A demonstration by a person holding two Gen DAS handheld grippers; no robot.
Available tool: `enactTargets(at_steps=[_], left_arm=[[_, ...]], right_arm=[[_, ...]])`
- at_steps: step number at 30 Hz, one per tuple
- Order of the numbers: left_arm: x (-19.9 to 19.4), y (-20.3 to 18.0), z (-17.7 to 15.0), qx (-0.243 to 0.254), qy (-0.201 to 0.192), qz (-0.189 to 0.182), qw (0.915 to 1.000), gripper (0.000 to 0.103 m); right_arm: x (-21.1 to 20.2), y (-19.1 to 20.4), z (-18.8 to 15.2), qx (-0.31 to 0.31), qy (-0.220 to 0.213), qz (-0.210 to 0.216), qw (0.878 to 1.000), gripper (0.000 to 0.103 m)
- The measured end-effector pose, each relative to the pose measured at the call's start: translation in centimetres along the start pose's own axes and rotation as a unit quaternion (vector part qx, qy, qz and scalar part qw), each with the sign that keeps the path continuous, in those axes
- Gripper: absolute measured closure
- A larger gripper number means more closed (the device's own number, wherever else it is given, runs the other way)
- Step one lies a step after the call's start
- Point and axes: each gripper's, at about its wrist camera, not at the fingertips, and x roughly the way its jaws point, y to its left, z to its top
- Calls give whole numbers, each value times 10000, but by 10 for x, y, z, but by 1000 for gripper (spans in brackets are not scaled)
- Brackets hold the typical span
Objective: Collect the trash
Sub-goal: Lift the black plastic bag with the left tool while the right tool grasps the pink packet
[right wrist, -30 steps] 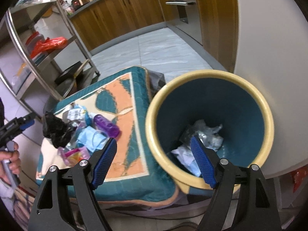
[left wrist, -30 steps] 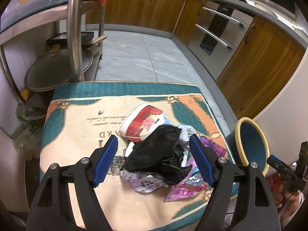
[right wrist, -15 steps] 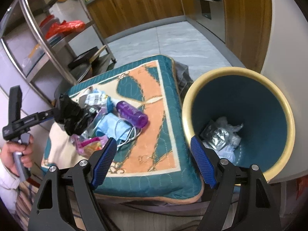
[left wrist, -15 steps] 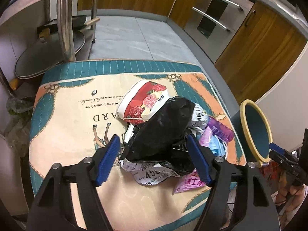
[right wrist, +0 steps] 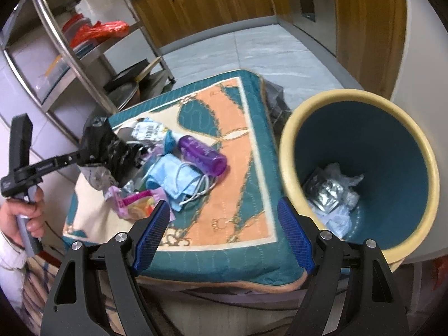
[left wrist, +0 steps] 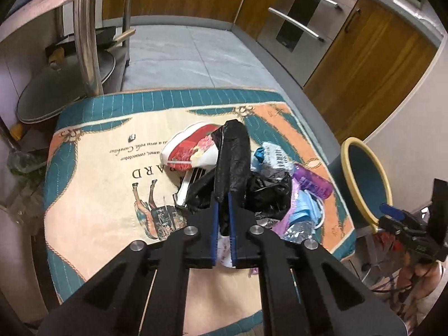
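My left gripper [left wrist: 223, 200] is shut on a crumpled black plastic bag [left wrist: 233, 156], which sticks up between its blue pads above the trash pile on the patterned cushion [left wrist: 106, 184]. The bag [right wrist: 103, 145] also shows in the right wrist view, pinched by the left gripper [right wrist: 84, 155]. The pile holds a red-and-white wrapper [left wrist: 193, 148], a purple bottle [right wrist: 201, 152], a blue face mask [right wrist: 176, 179] and a pink wrapper [right wrist: 131, 204]. My right gripper [right wrist: 224, 232] is open and empty over the cushion's near edge, beside the blue bin [right wrist: 364, 168].
The yellow-rimmed bin [left wrist: 361, 179] stands right of the cushion and holds crumpled foil and plastic [right wrist: 330, 190]. A steel shelf rack [right wrist: 70, 56] stands left of the cushion. Wooden cabinets [left wrist: 364, 64] line the far side, with grey floor [left wrist: 196, 58] between.
My left gripper has closed on the black bag and lifted part of it off the pile. The right gripper has swung left, from over the bin toward the cushion.
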Motion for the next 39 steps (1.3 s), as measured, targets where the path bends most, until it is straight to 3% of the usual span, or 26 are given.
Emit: enactTargets(at_steps=[17,31,37,39], left_arm=[[-62,21,-11,-562,-647,-339,9957,99],[-60,36,-18,-703,-639,-332,9949,99],[-59,34,-19,-676,-642,-360,9950,99],[-58,34,-19,-669,-635,-371,9950,99]], right_arm=[[44,85,-22,-934,393,602,9930,23],[88,131,-14,-1280,432,211,9906,24],[106,132,-23,-1363,530,105,9892,57],[107,131,-24,-1344,607,189,9889,75]])
